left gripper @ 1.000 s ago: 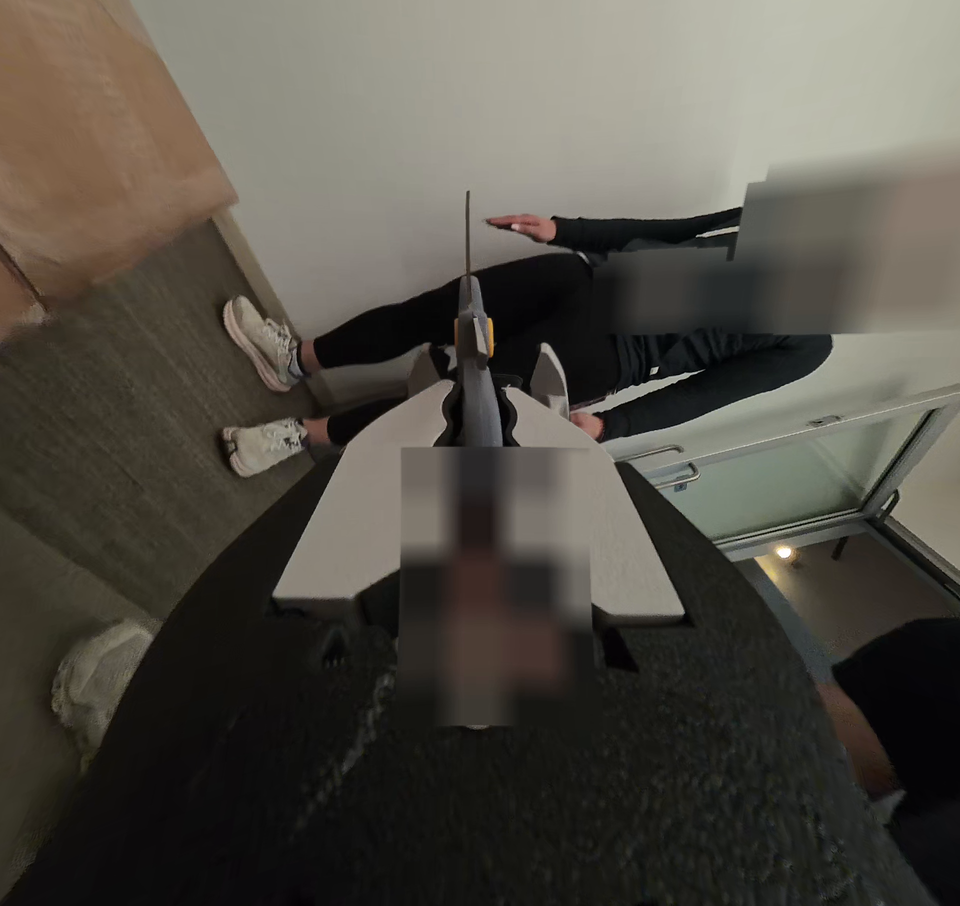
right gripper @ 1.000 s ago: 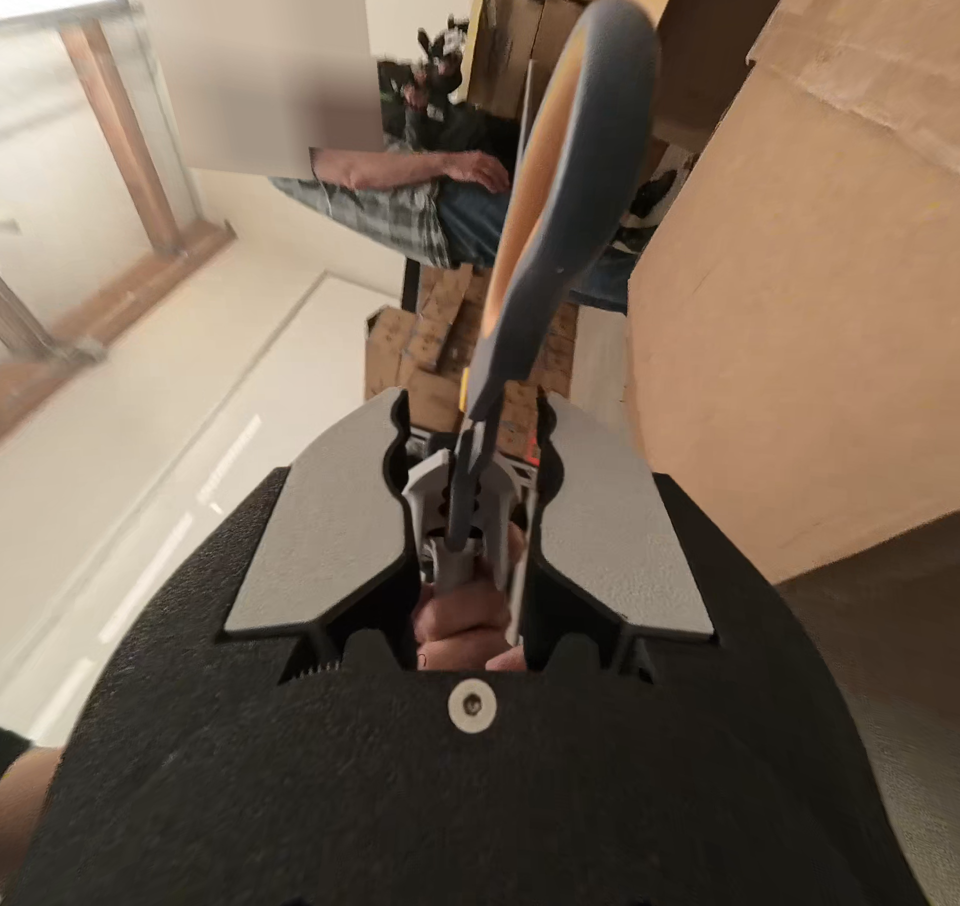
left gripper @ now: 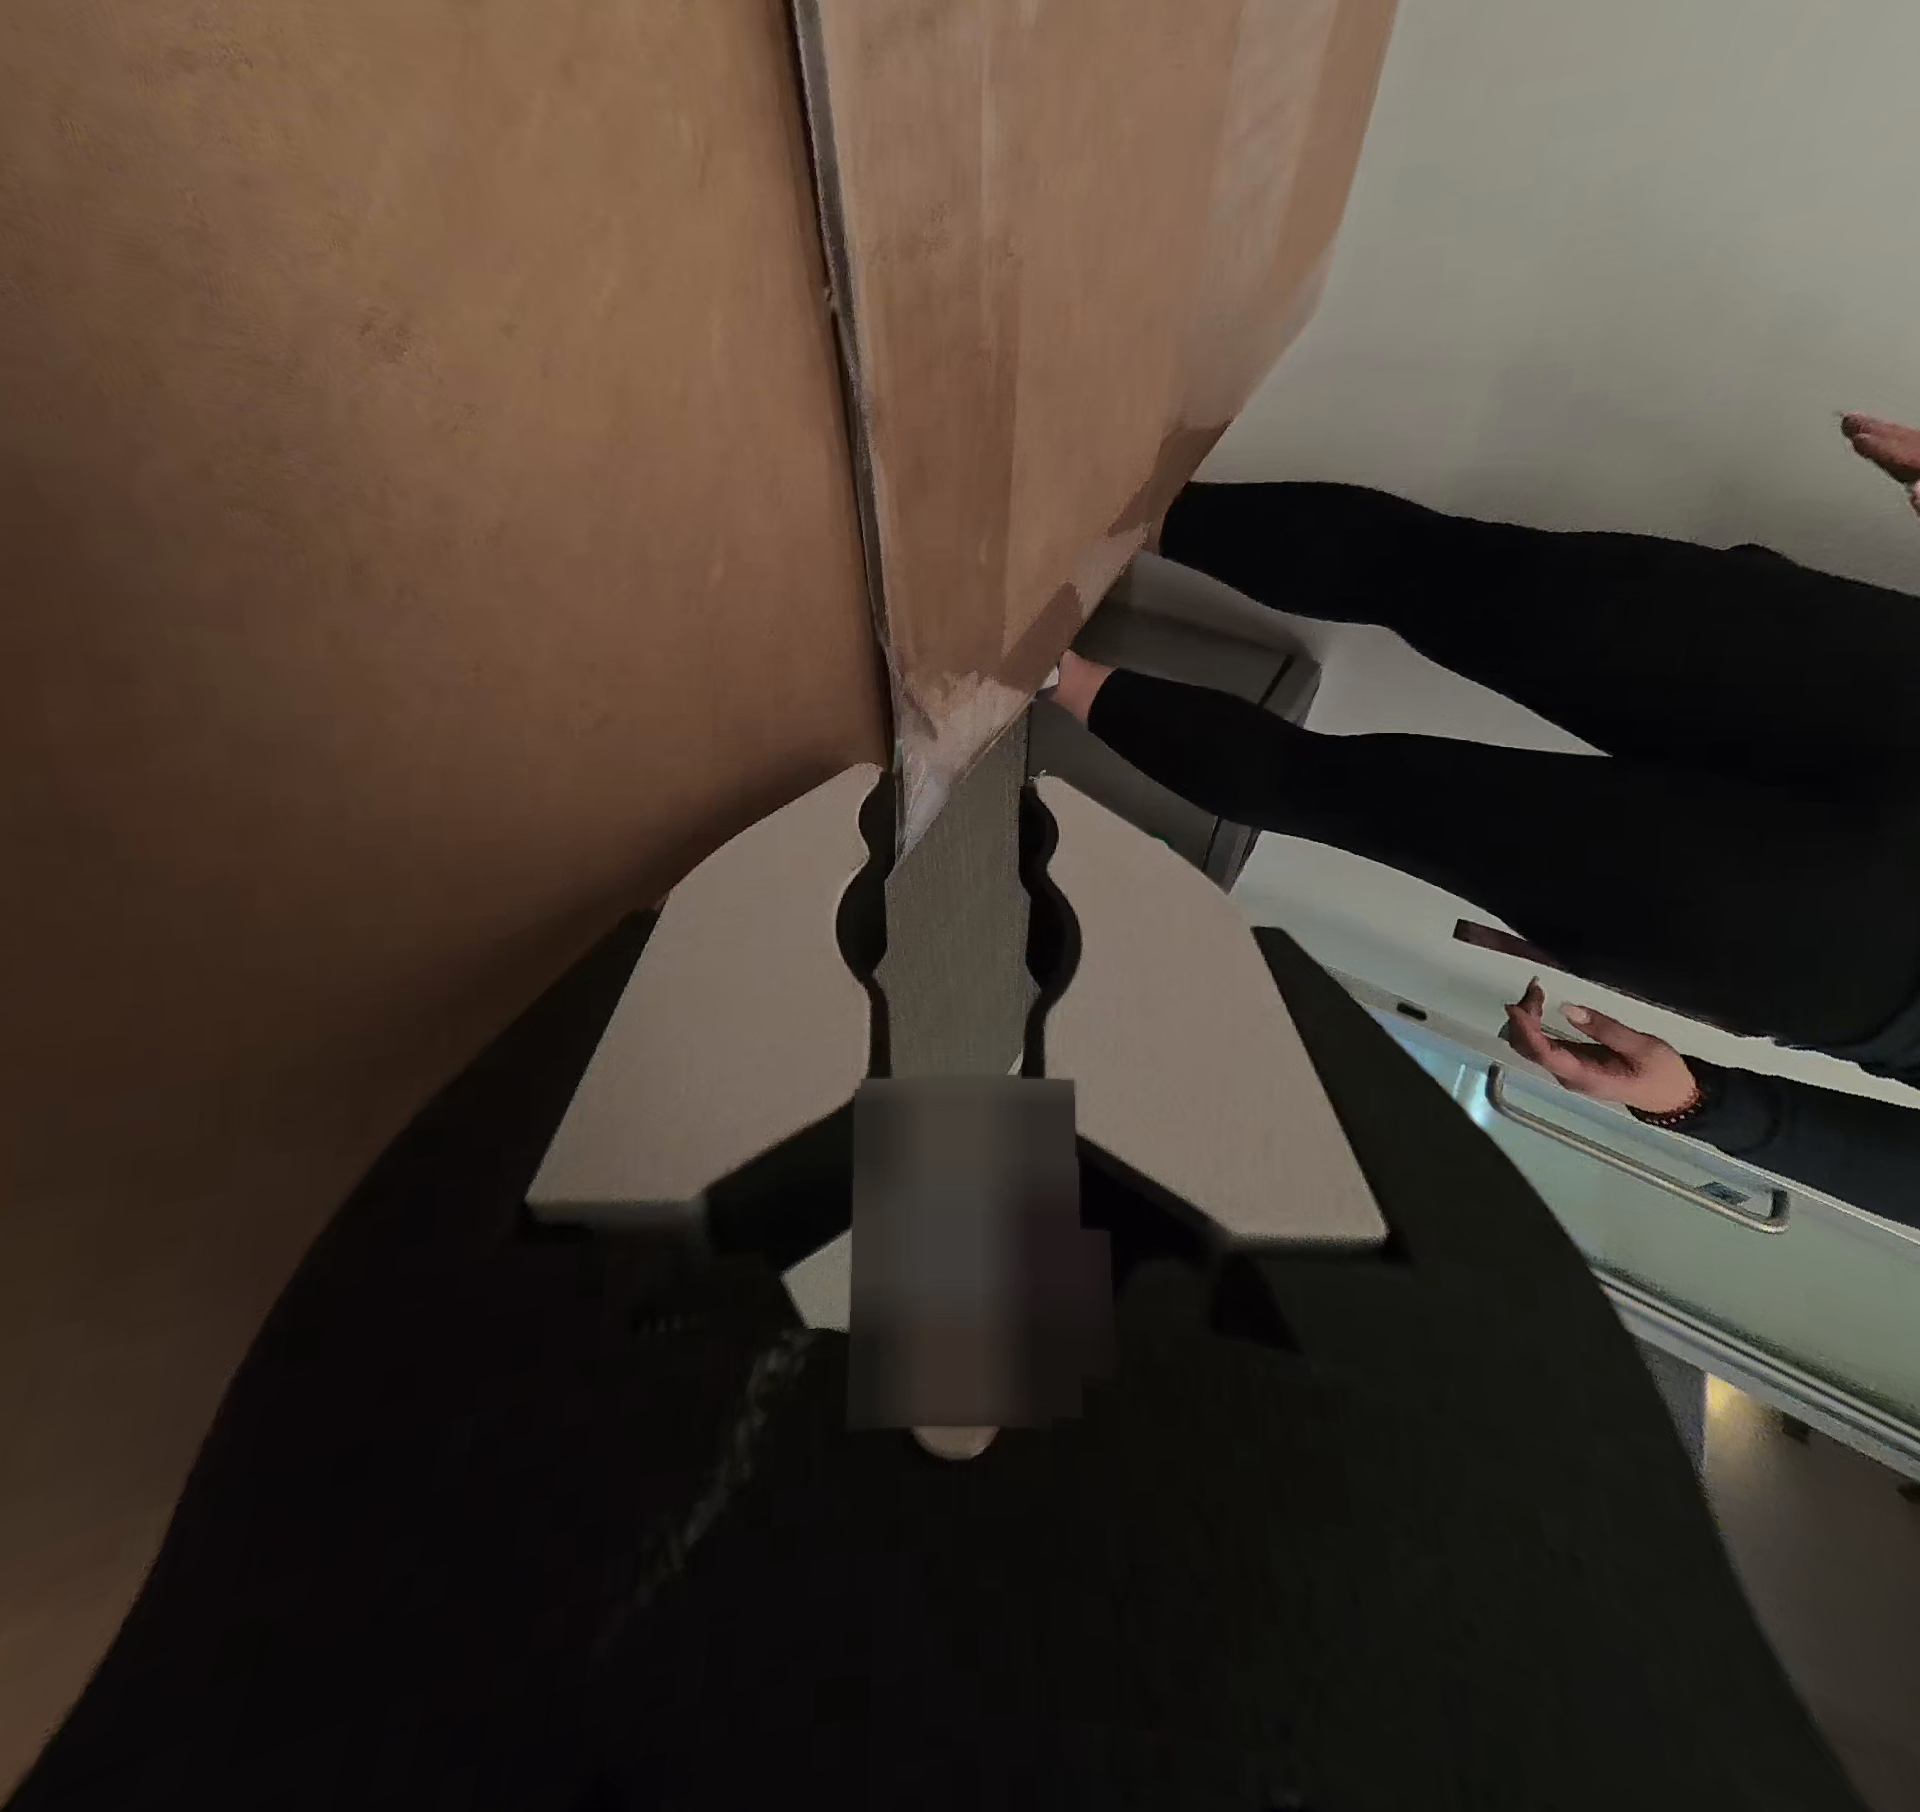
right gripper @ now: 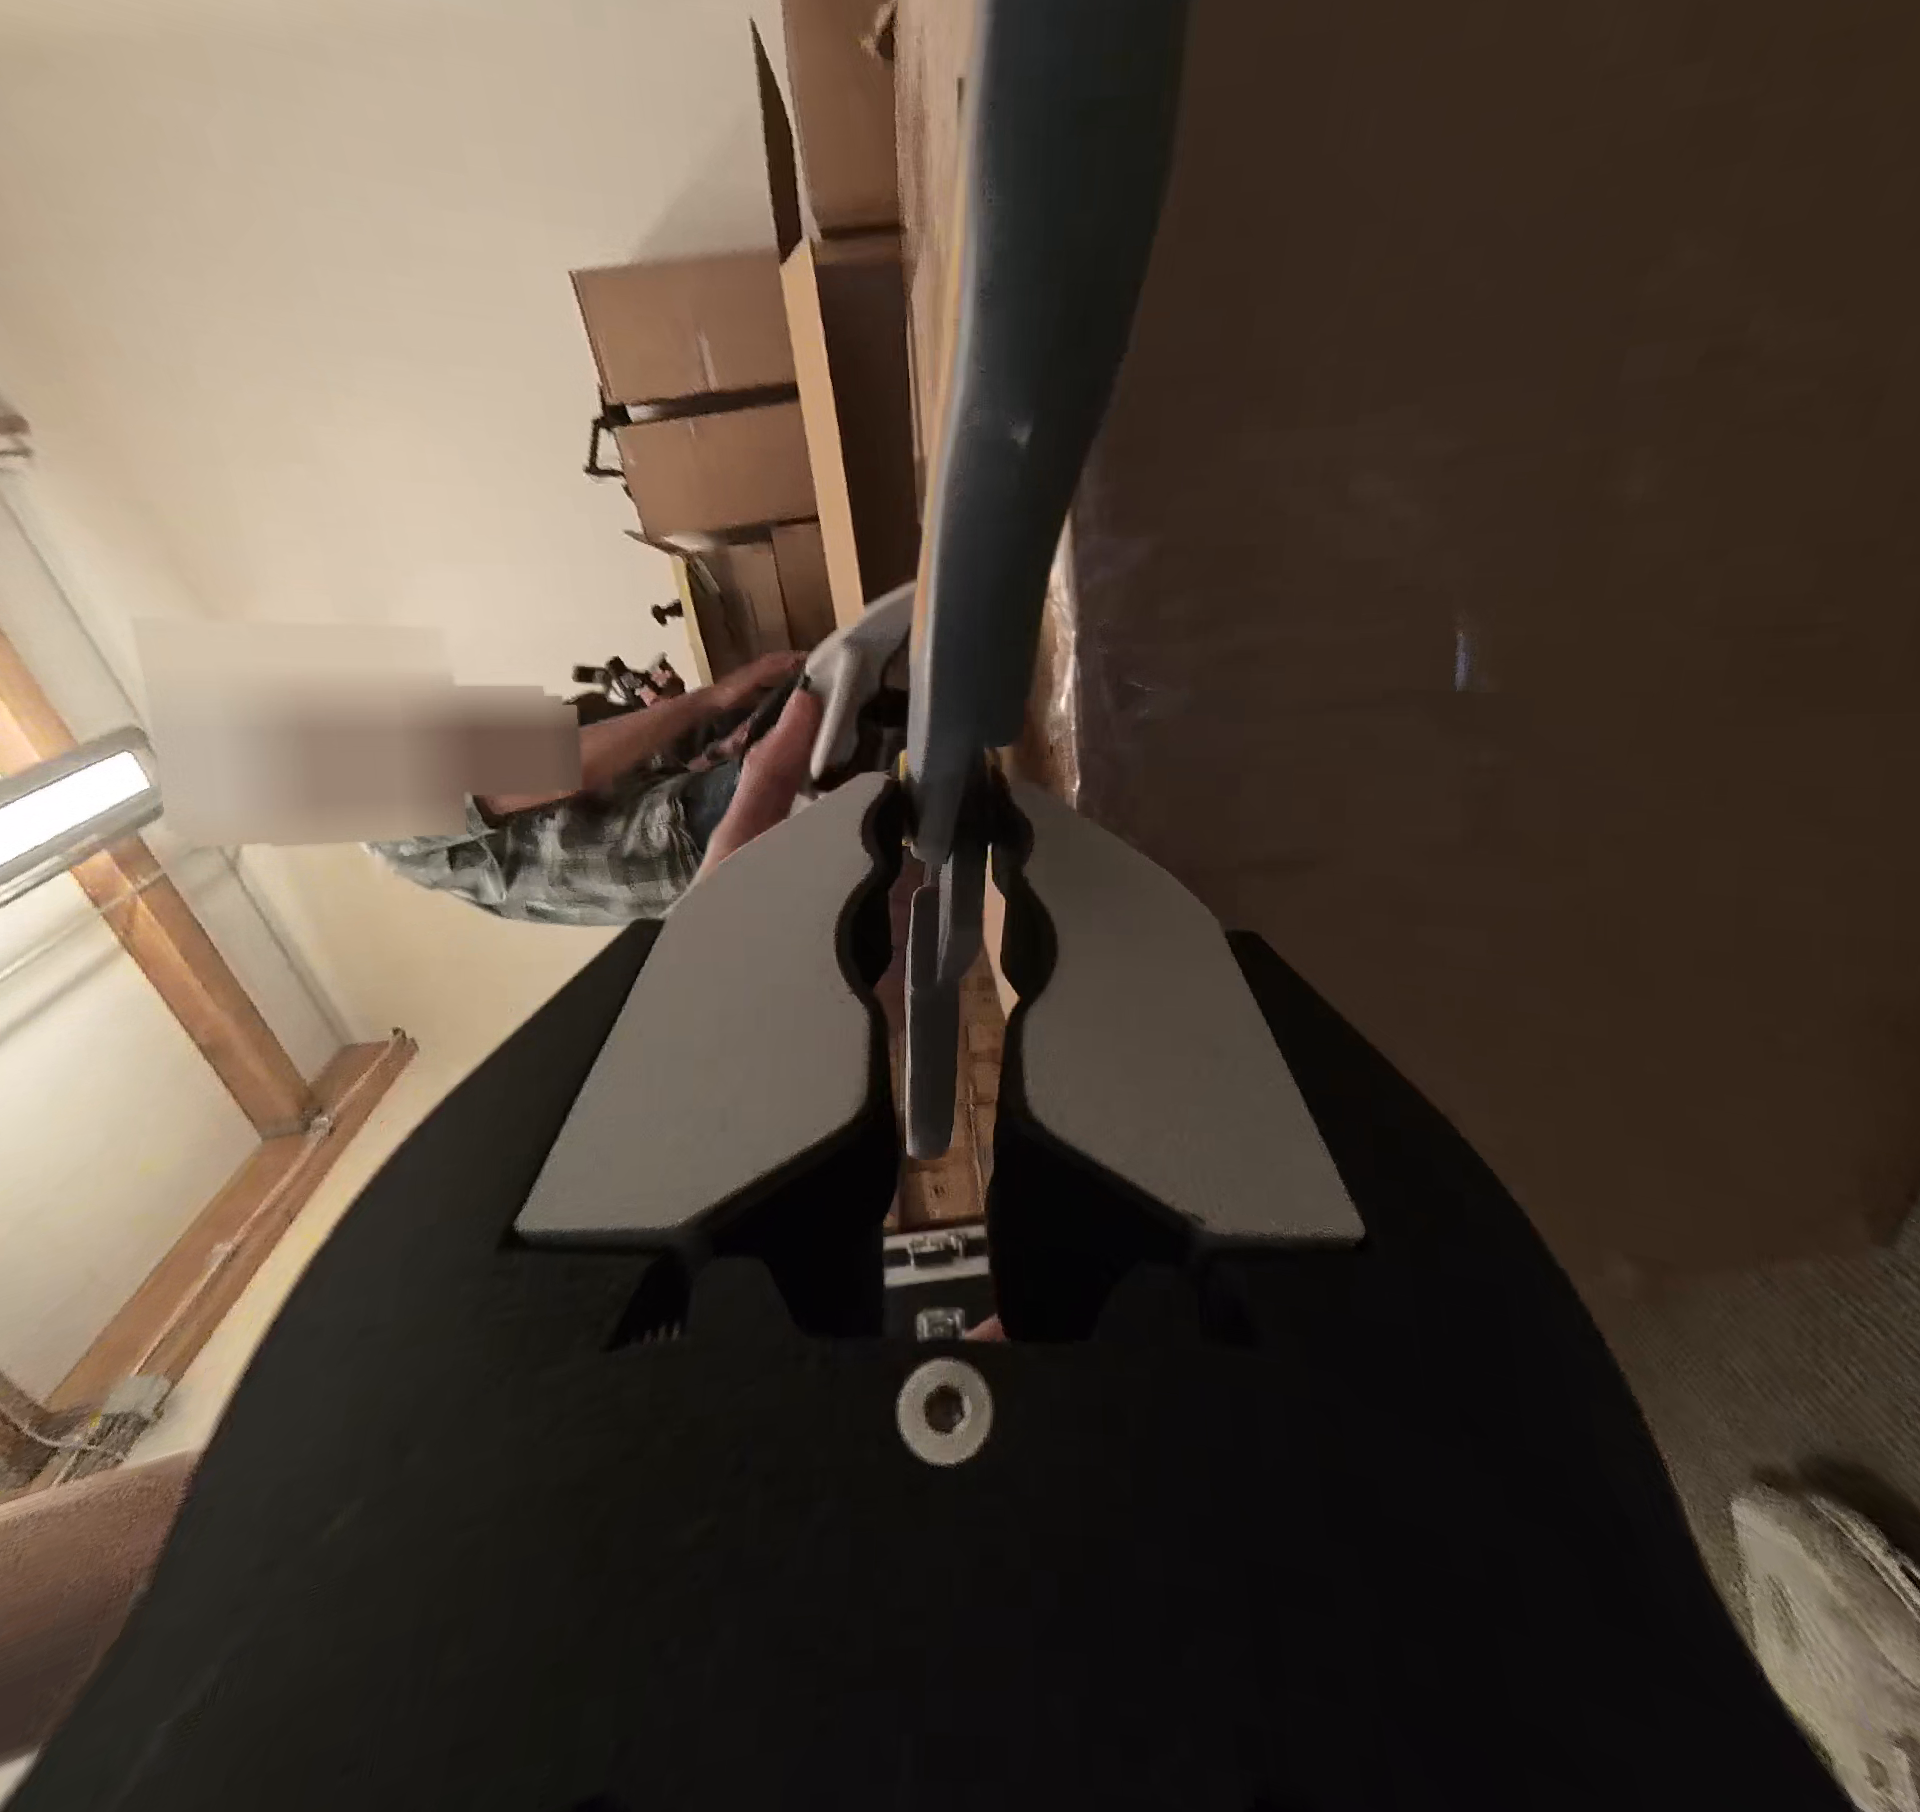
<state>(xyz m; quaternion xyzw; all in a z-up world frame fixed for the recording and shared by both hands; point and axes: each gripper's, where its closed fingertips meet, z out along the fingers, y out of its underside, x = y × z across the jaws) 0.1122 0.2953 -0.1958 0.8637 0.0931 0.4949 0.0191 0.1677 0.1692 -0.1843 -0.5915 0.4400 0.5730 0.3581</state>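
My left gripper [left gripper: 956,786] is narrowly open with nothing between its fingers; grey carpet shows through the gap. Its tips are right at the lower corner of a large brown cardboard box [left gripper: 416,412], beside a taped seam [left gripper: 831,308]. My right gripper [right gripper: 940,796] is shut on a tool with a grey-blue and yellow handle [right gripper: 1039,308] that points away from me. The tool's metal blade end [right gripper: 928,1035] lies back between the fingers. A white finger of the other gripper [right gripper: 857,671] shows just beyond the right tips, beside a large cardboard box [right gripper: 1507,619].
A person in black trousers [left gripper: 1558,723] stands by the white wall near a glass door [left gripper: 1642,1170]. Another person in a plaid shirt [right gripper: 561,858] is near stacked cardboard boxes [right gripper: 707,412]. A white crumpled bundle [right gripper: 1829,1606] lies on the carpet. The grippers' ends are close to 15 cm from one another. My right tips are about 20 cm from the taped seam [left gripper: 831,308], my left tips only 7 cm.
The left view has swung from the standing person to the box corner, and the tool no longer sits between its fingers. The right gripper still holds the tool, closer to the big box.
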